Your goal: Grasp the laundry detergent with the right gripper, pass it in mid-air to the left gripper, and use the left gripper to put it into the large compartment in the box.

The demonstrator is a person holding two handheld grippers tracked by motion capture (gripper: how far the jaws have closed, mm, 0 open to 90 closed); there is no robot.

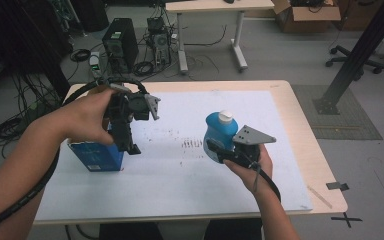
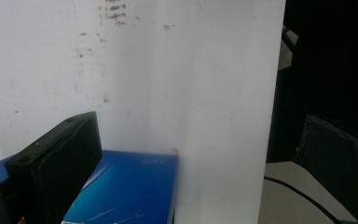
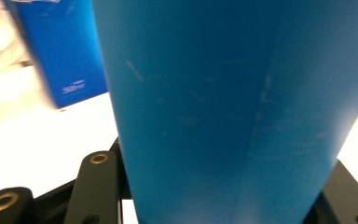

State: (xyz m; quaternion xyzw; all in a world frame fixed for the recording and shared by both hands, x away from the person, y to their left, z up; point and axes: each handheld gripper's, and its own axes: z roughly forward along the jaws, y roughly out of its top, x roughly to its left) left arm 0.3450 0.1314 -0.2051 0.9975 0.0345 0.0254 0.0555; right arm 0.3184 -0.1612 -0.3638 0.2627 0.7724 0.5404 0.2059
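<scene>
My right gripper (image 1: 216, 150) is shut on a blue bottle (image 1: 219, 134) with a white cap, held upright above the right half of the table. In the right gripper view the bottle (image 3: 233, 107) stands close between the black fingers (image 3: 95, 186). A blue box (image 1: 96, 156) stands on the table at the left, and it also appears in the right gripper view (image 3: 70, 51). My left gripper (image 1: 127, 145) points down just above the box's right end, open and holding nothing. In the left gripper view one black finger (image 2: 51, 168) hangs over the box top (image 2: 130, 191).
A white sheet (image 1: 260, 180) with faint marks covers the wooden table (image 1: 325, 190). Beyond the far edge are a computer tower (image 1: 120, 42), floor cables, a desk (image 1: 215, 7) and a cardboard box (image 1: 305, 15). A black slanted post (image 1: 360, 55) stands at the right.
</scene>
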